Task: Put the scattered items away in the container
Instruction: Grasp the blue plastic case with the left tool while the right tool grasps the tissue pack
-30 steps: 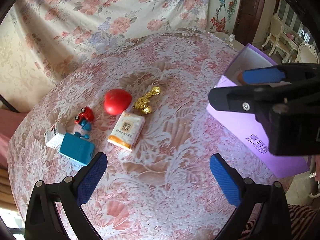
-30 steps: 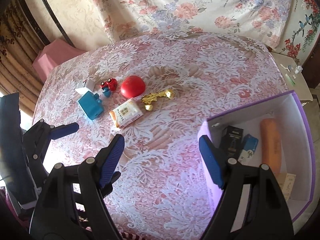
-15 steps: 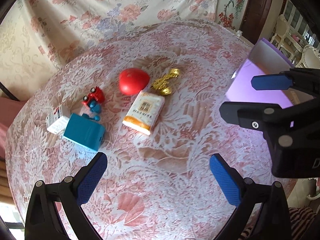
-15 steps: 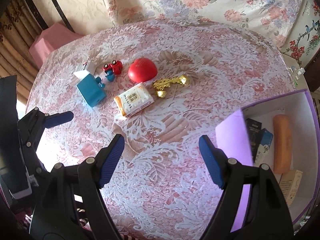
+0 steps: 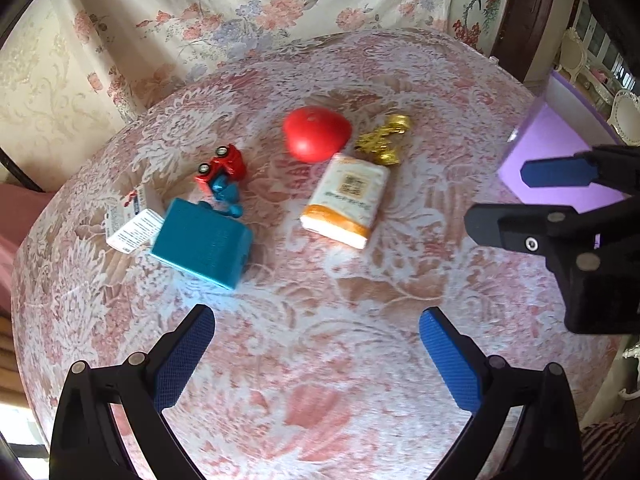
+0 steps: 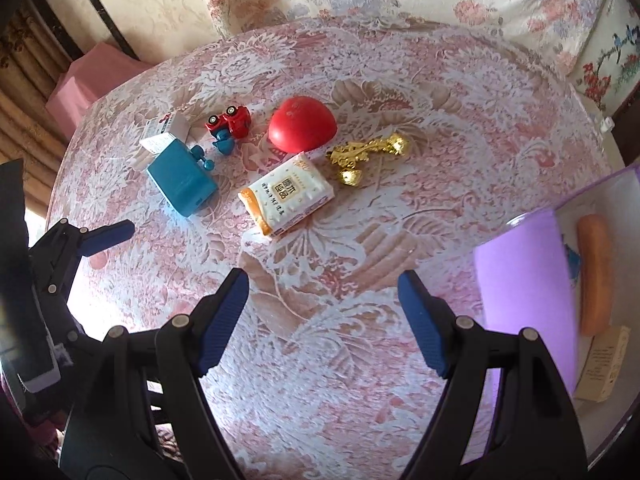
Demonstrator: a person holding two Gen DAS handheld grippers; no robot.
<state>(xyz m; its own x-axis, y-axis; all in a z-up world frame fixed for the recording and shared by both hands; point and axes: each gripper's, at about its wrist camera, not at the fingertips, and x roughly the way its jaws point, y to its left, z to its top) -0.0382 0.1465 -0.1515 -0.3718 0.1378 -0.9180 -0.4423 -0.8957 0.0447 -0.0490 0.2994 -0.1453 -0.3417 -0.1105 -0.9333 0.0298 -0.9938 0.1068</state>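
Scattered on the lace tablecloth lie a teal box (image 5: 202, 241) (image 6: 182, 181), a small white carton (image 5: 134, 227), a red toy car (image 5: 222, 165) (image 6: 230, 120), a red heart-shaped thing (image 5: 316, 133) (image 6: 302, 124), a white-and-orange tissue pack (image 5: 346, 200) (image 6: 286, 198) and a gold ornament (image 5: 386, 140) (image 6: 366, 152). The purple container (image 6: 520, 280) (image 5: 556, 160) stands at the right, holding an orange roll (image 6: 595, 276) and small boxes. My left gripper (image 5: 316, 354) hangs open over bare cloth in front of the items. My right gripper (image 6: 322, 314) is open too, just short of the tissue pack.
The round table (image 6: 360, 380) falls away at its near and right edges. A floral curtain (image 5: 260, 8) hangs behind it, and a pink stool (image 6: 92, 80) stands at the far left. In each wrist view the other gripper shows at the picture's side.
Both grippers have sunk toward the table and moved in on the items, which now look larger and nearer. The purple container has slid toward the right edge in both views.
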